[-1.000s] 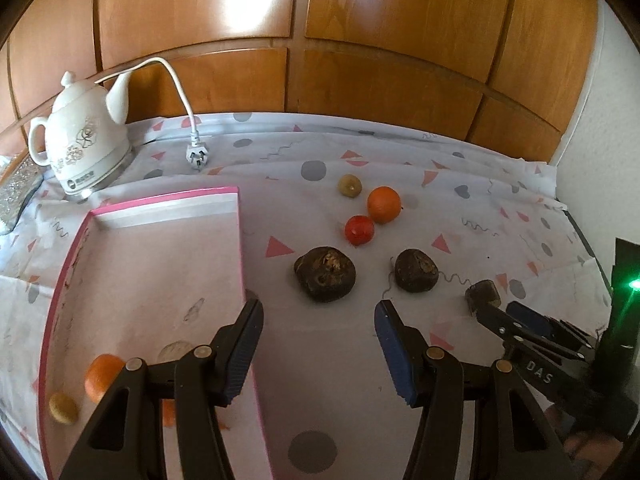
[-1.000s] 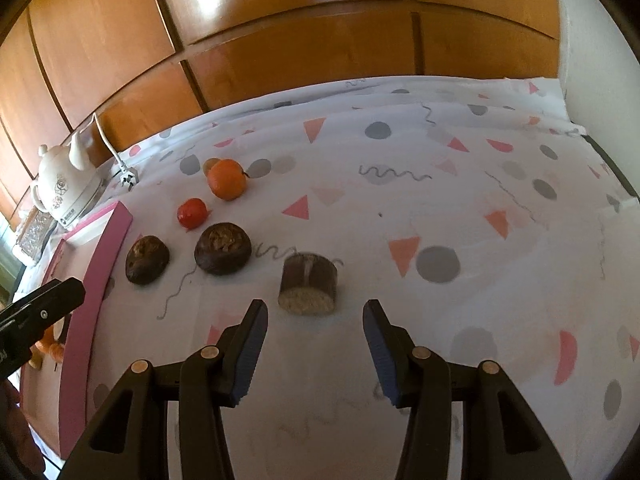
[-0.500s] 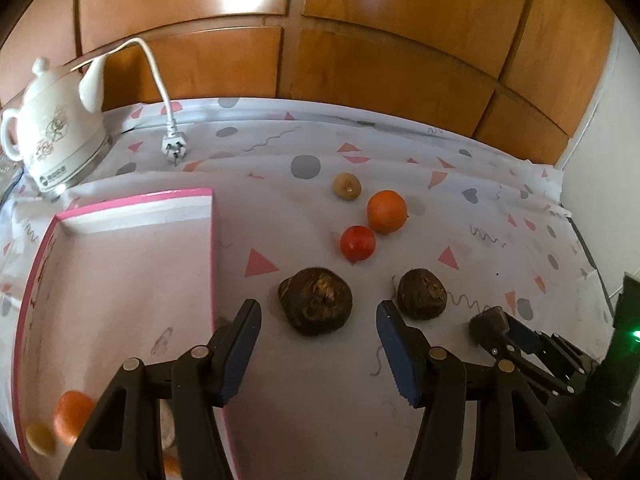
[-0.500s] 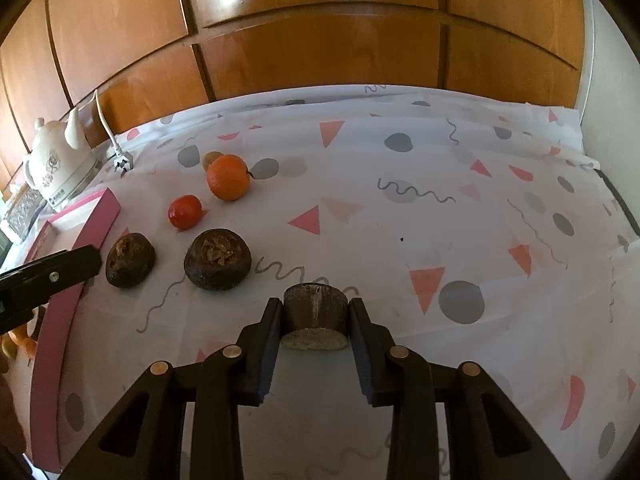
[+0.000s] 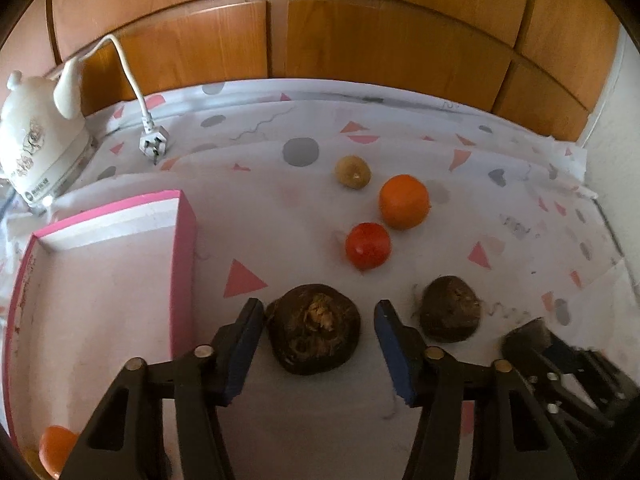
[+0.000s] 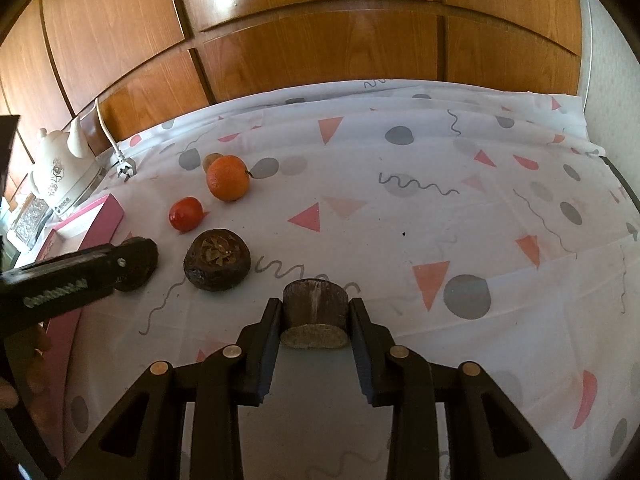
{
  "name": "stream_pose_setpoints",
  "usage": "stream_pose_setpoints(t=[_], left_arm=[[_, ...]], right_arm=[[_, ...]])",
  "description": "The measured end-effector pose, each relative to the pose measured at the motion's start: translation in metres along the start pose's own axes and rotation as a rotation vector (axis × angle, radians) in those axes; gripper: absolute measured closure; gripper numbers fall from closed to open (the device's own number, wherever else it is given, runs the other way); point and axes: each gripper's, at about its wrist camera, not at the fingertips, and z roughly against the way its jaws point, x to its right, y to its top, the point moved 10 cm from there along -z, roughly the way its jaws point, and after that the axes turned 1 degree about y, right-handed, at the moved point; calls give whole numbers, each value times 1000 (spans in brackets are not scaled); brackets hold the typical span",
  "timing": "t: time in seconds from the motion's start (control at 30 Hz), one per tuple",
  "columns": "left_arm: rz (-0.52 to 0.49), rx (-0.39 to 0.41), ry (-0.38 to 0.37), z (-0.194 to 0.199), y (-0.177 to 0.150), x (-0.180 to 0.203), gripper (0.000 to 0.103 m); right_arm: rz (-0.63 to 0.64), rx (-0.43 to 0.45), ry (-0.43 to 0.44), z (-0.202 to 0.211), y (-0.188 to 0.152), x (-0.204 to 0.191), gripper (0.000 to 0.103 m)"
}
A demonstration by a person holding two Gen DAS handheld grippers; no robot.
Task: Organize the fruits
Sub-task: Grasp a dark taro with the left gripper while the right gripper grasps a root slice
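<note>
At lower centre of the bench point(image 5: 304, 432), the large dark fruit point(image 5: 314, 330) lies between the closing, apparently not yet touching, left hand-held gripper point(image 5: 316, 350); the right hand-held gripper point(image 6: 316, 320) clamps a smaller cut fruit point(image 6: 314, 314).

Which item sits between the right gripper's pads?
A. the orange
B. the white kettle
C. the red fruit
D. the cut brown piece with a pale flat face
D. In the right wrist view, the right gripper has both pads pressed against the cut brown piece, while the orange lies apart on the cloth.
</note>
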Motion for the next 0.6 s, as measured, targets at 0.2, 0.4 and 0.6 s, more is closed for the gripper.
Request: stream_pose_setpoints(t=[0.2,0.4,0.6], left_arm=[[18,4,-15,4,-2,1,53],[-2,21,-33,29,-20,11,53],[-33,21,-40,44,-52,28,53]], right_arm=[[-3,-1,3,-2,-1,1,69],[-1,-7,-1,-3,-2,1,69],[21,-11,-17,-3,-3,0,69]])
